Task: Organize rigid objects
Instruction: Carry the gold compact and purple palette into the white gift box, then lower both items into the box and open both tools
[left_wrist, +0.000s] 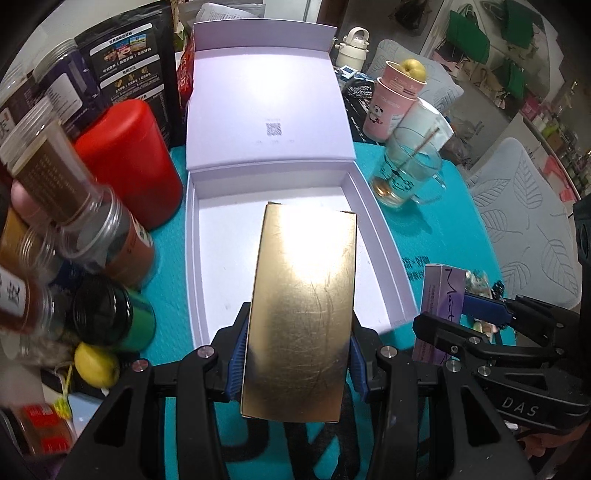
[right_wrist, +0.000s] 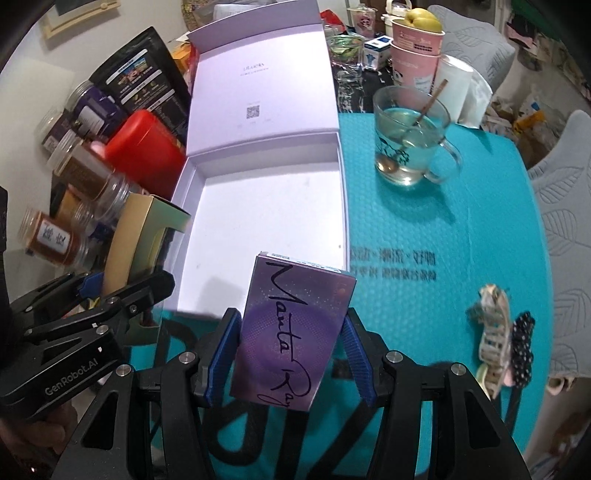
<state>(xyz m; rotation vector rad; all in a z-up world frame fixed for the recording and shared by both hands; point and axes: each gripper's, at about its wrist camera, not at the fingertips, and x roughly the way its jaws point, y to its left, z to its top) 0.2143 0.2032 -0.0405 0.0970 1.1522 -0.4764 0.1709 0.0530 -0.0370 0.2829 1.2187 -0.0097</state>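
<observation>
Gold carton (left_wrist: 301, 310), pinched by the left gripper (left_wrist: 295, 363) fingers, hangs over the open white gift box (left_wrist: 373, 218); right gripper (right_wrist: 288, 354) fingers pinch the purple carton (right_wrist: 291, 328) at its near wall; lowering both together risks collision or snagging that wall.

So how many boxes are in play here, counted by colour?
Gold box, clamped in the left gripper: 1
Purple box, clamped in the right gripper: 1
White gift box, open, nothing inside: 1
Total: 3
</observation>
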